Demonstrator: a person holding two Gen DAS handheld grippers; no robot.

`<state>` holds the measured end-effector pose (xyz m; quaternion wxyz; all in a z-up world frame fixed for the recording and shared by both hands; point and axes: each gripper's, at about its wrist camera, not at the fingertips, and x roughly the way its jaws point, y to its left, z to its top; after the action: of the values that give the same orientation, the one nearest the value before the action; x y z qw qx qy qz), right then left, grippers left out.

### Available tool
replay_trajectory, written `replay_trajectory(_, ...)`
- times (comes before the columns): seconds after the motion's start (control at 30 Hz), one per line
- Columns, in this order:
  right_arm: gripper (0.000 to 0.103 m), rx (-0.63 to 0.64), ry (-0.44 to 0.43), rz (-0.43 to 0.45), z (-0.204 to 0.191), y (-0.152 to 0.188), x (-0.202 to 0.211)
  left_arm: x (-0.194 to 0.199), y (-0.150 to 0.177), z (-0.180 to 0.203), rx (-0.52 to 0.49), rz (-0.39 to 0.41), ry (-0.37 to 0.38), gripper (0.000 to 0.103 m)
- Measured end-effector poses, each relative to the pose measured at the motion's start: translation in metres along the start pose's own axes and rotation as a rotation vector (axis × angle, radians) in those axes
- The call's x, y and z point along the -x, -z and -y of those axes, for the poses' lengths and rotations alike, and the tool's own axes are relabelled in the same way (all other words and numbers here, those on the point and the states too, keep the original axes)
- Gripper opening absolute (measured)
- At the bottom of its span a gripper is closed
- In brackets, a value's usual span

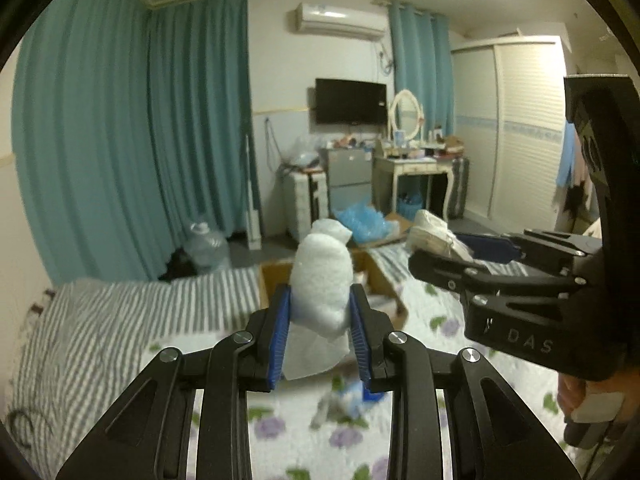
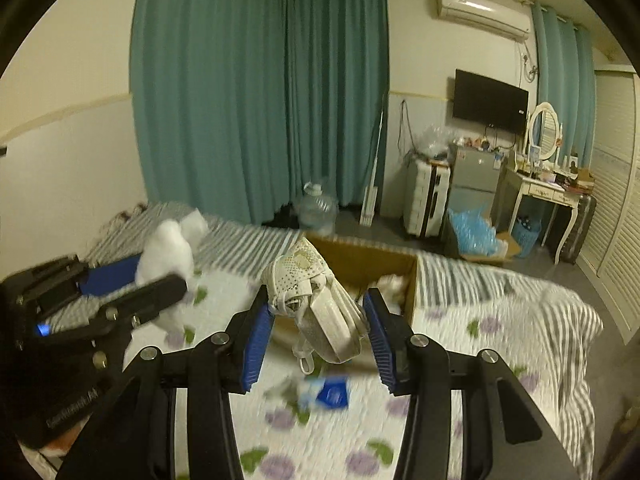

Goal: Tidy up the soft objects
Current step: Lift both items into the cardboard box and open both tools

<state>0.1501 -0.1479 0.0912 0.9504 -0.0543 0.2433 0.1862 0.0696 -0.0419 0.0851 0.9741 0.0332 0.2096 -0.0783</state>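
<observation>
- White plush bundle (image 1: 322, 276) is riding above the bed (image 1: 132, 312), clamped in the left tongs (image 1: 321, 334); it is appearing light, squashy and unlikely to slip, with a thin sheet hanging beneath it.
- Left tongs are standing partly closed, both blue pads pressing into the bundle's lower half.
- Right tongs (image 2: 318, 340) are standing wider, gripping a pale mesh shoe (image 2: 316, 304) across its sole and upper; this item is judged stiffer and heavier, best held at the midsection.
- Cardboard box (image 2: 372, 268) is sitting open on the far bed, just beyond both loads.
</observation>
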Motion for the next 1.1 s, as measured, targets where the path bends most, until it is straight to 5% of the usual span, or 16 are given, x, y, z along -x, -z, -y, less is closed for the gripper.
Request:
replay_trajectory(0.2,0.045,-0.039,0.0,0.004,0.037,-0.051,-0.053,-0.066,-0.057,-0.022,0.028,-0.01,0.006,0.028)
replay_trajectory(0.37,0.045,-0.059,0.013,-0.044,0.066,-0.062,-0.114,-0.135,-0.073,-0.028,-0.007,-0.037,-0.018,0.028)
replay_trajectory(0.57,0.045,-0.091,0.007,-0.155,0.092,-0.04,-0.197,-0.228,-0.047,-0.037,-0.017,-0.133,-0.005,0.028)
replay_trajectory(0.87,0.047,-0.118,-0.007,-0.239,0.104,0.004,-0.269,-0.288,0.01,-0.03,-0.063,-0.249,0.042,0.033)
replay_trajectory(0.93,0.051,-0.126,0.0,-0.218,0.108,0.003,-0.267,-0.293,0.01,-0.029,-0.058,-0.271,0.055,0.055)
replay_trajectory(1.0,0.07,-0.142,0.031,-0.21,0.112,0.0,-0.264,-0.295,0.007,-0.032,-0.036,-0.291,0.049,0.07)
replay_trajectory(1.1,0.072,-0.162,0.045,-0.211,0.113,-0.008,-0.256,-0.289,-0.002,-0.036,-0.018,-0.266,0.004,0.071)
